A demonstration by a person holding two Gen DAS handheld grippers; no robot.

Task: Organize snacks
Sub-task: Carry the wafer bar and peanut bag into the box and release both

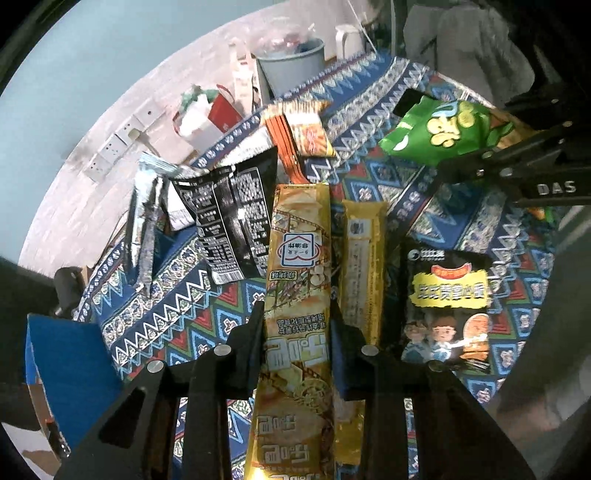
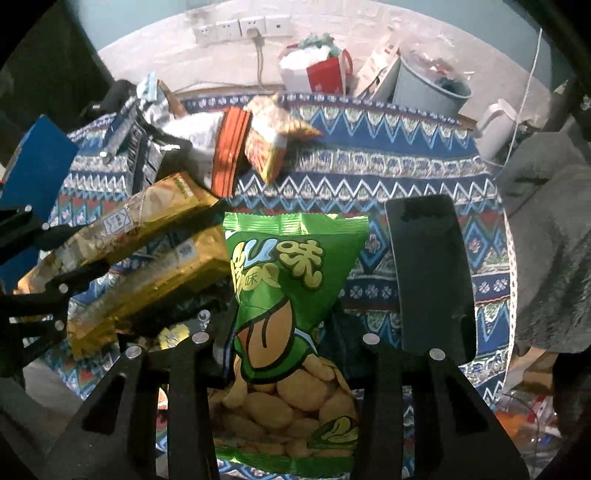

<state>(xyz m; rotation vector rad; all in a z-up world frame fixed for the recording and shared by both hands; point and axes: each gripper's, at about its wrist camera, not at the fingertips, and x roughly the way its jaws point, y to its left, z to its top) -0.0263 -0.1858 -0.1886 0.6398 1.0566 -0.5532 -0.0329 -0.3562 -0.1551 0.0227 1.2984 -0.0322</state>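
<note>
the sorting looks barely begun. each hand-held gripper has one packet lifted off the cloth: the left hand-held gripper [image 1: 297, 328] is closed tight on a long gold chip packet [image 1: 299, 258], and the right hand-held gripper [image 2: 282, 332] is clamped on a green bag of broad beans [image 2: 284, 295]. neither packet has a visible destination yet. most snacks remain loose: a second gold packet [image 1: 362, 266] just right of the held one, a black cartoon-printed bag [image 1: 448, 302] further right, a black bag [image 1: 232, 218] showing its label side to the left, a silver foil pack [image 1: 144, 221] at the far left, and orange-striped packets [image 1: 299, 129] at the far side. a dark phone [image 2: 430, 273] lies right of the green bag. the tabletop wears a blue, zigzag-patterned cloth [image 2: 369, 162]. beyond it stand a grey-blue bucket [image 1: 291, 62], a white kettle [image 2: 493, 125], a red-and-white gift bag [image 2: 317, 70], and wall sockets [image 2: 240, 27] on a pale wall.
</note>
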